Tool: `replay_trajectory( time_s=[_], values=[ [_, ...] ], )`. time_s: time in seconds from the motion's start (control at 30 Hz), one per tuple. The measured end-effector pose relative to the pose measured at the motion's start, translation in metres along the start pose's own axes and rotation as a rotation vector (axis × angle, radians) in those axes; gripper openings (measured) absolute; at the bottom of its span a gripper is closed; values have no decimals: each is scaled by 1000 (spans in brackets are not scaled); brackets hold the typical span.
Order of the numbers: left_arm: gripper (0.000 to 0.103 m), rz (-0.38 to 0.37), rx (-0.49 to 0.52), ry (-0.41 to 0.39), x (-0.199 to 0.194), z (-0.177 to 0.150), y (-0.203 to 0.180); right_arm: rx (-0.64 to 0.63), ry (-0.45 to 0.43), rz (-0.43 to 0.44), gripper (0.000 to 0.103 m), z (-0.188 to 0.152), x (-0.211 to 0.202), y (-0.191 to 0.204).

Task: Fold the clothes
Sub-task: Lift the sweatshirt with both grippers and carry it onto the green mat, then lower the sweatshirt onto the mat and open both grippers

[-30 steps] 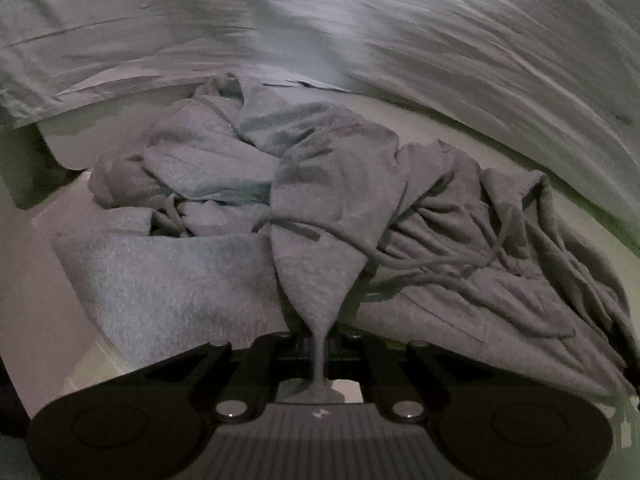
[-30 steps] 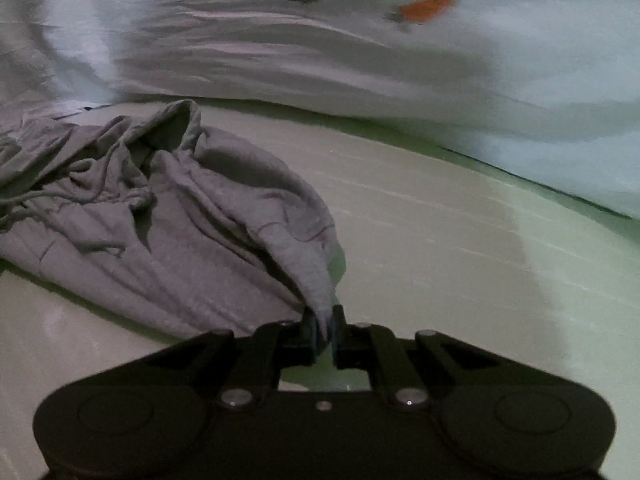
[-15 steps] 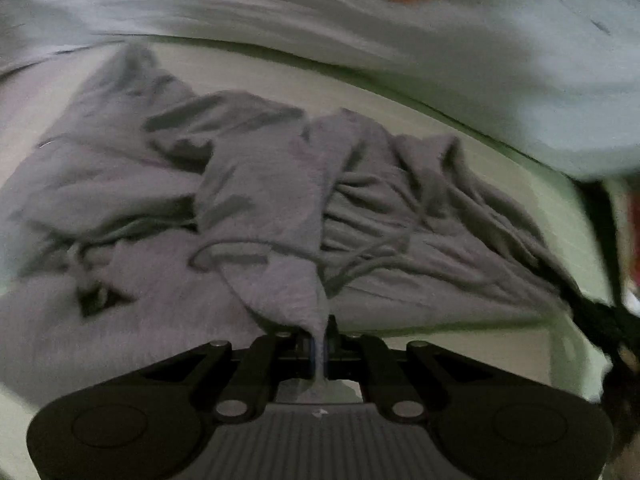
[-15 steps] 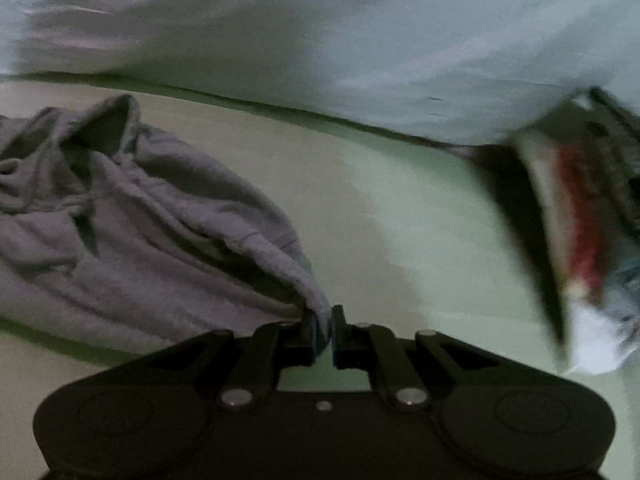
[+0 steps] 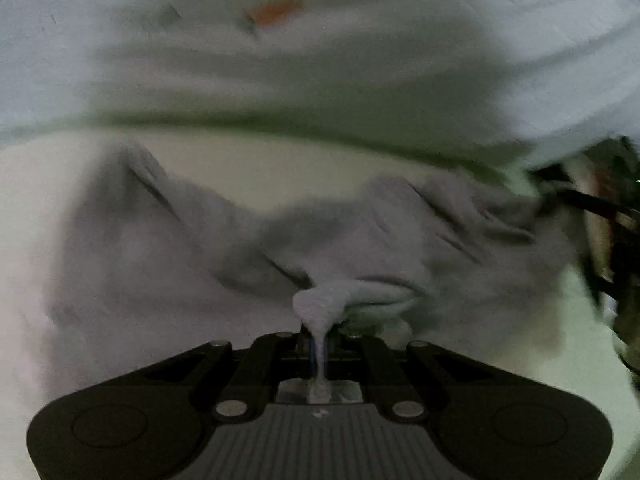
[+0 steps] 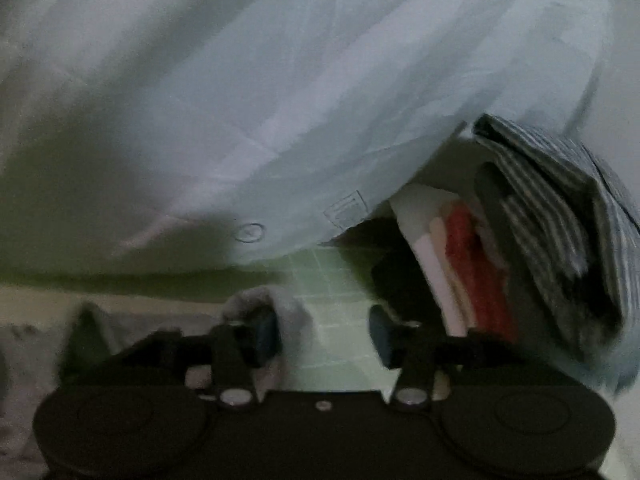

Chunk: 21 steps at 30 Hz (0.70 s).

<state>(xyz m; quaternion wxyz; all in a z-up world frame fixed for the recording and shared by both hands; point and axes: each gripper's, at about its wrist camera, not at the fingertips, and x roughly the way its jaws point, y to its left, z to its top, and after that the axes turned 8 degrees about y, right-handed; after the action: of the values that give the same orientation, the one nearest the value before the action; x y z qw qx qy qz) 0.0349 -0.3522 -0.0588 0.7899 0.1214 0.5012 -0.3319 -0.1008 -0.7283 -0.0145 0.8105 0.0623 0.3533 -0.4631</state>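
Pale sheet (image 5: 320, 60) fills 10–2 o'clock, blurred; its orange mark unreadable. Grey sweatshirt (image 5: 360, 248) lies spread across centre on pale green surface (image 6: 340, 280), soft fleece, wrinkles smeared by motion. Folded stack (image 6: 520, 240) at 3 o'clock, striped and red layers, cut off. Left gripper (image 5: 319, 344) clamped on a fabric pinch. Right gripper (image 6: 320, 336) jaws opening; grey cuff beside left pad, nothing pinched.

Pale green surface (image 6: 340, 344), grey garment (image 5: 400, 248) spread on it, folded stack (image 6: 520, 264) beside
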Motion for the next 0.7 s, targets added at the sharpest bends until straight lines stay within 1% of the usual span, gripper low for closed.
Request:
replay_trajectory(
  time_s=[0.07, 0.13, 0.2, 0.27, 0.33, 0.43, 0.5, 0.53, 0.6, 0.63, 0.67, 0.7],
  values=[
    [4, 51, -5, -28, -2, 12, 32, 53, 16, 32, 56, -9, -14, 15],
    [4, 105, -27, -47, -3, 22, 71, 99, 38, 33, 66, -23, -31, 31],
    [4, 136, -60, -57, -7, 28, 112, 150, 70, 30, 71, -40, -50, 46],
    [5, 156, -93, -63, -8, 33, 153, 186, 122, 57, 72, -59, -64, 60],
    [5, 185, -105, -66, -5, 34, 184, 214, 180, 74, 73, -80, -76, 76],
    [5, 197, -144, -53, -5, 32, 229, 283, 275, 112, 76, -110, -93, 99],
    [5, 162, -197, -40, -5, 26, 252, 374, 350, 189, 76, -127, -100, 114],
    [5, 143, -224, -34, -5, 22, 263, 407, 376, 216, 76, -133, -102, 121],
    [5, 130, -244, -31, -7, 13, 279, 442, 408, 257, 76, -138, -105, 135],
    [5, 132, -246, -34, -9, 7, 283, 432, 406, 281, 72, -136, -104, 141],
    [5, 135, -247, -38, -11, 2, 287, 421, 403, 306, 65, -134, -104, 147],
    [5, 137, -252, -42, -13, -2, 292, 411, 400, 330, 44, -132, -103, 153]
  ],
)
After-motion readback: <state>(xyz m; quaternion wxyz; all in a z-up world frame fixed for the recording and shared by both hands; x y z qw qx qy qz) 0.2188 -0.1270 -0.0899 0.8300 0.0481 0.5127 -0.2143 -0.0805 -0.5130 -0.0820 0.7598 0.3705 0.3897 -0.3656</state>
